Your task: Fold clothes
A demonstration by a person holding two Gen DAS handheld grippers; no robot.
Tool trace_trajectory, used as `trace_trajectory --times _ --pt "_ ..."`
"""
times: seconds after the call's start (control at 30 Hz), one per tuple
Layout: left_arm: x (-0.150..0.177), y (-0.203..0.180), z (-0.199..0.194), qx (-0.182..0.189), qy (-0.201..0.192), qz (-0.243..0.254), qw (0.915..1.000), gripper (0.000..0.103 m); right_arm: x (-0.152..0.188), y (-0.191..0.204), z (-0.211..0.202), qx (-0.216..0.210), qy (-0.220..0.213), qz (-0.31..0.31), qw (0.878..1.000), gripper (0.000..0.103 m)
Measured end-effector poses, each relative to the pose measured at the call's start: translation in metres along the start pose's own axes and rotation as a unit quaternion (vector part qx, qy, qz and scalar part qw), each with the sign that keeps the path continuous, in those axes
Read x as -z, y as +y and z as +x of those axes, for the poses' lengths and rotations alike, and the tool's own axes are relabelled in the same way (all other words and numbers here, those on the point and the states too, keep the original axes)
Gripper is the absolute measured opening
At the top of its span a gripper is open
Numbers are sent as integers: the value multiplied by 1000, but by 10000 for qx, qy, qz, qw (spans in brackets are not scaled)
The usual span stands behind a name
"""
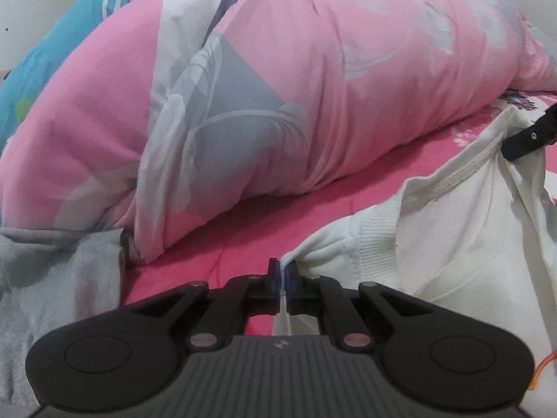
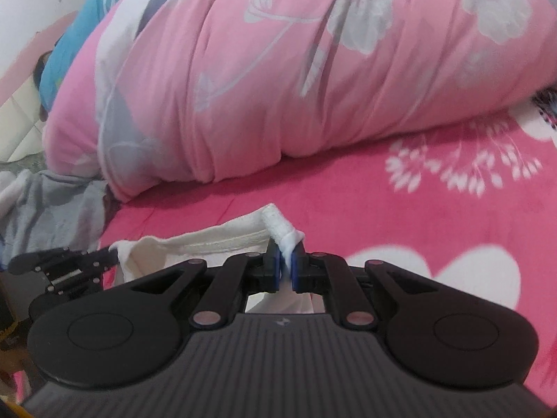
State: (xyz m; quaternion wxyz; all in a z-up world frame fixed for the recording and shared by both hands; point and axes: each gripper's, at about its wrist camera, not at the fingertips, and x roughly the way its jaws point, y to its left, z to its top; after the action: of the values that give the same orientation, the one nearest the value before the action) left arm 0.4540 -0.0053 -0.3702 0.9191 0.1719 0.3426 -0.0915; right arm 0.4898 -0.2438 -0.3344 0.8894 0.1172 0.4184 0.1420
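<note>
Tongs on both sides are clamped on the white garment (image 1: 452, 230): your left tongs (image 1: 282, 271) pinch one corner, your right tongs (image 2: 286, 261) a ribbed corner. Its held edge runs straight between them, lifted above the bed (image 2: 348, 209), on the near side of the pink quilt (image 1: 278, 87).

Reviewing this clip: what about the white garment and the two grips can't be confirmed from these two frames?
- White garment: type and full shape unknown; cut off by the left wrist view's right edge.
- Right wrist view: right gripper body hides the garment below the pinch.
- Left gripper: pinched part unidentifiable.
</note>
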Motion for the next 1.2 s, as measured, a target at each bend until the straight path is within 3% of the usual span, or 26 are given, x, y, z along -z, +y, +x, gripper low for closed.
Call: trace_trajectory --times 0.27,0.6,0.7,0.77,0.8,0.83,0.9,1.03,1.2 --pt "3 -13 44 -228 82 224 9995 3 -12 -13 49 163 43 -364 9992 4" --pt "11 -23 67 -250 85 535 9982 5 12 -18 88 474 -11 -864 9951 5" --pt "5 -17 64 -123 192 266 9994 30 11 -17 87 486 -15 -925 9945 7" --pt "-2 -6 59 -11 327 -98 9994 69 7 -19 83 448 28 -847 9954 10" --pt "-5 1 56 107 364 -305 9988 73 5 -20 81 451 64 -769 9960 21" --pt "-8 8 51 234 380 -506 9977 75 2 -22 77 463 92 -659 9967 34" --pt "-13 19 41 398 419 -773 9953 76 -1 -24 69 461 116 -448 9979 49" --pt "-18 38 19 457 459 -1077 9921 80 -2 -29 48 416 92 -67 9991 58" --pt "-1 61 -17 531 562 -1539 9851 85 7 -25 8 307 16 357 9989 59"
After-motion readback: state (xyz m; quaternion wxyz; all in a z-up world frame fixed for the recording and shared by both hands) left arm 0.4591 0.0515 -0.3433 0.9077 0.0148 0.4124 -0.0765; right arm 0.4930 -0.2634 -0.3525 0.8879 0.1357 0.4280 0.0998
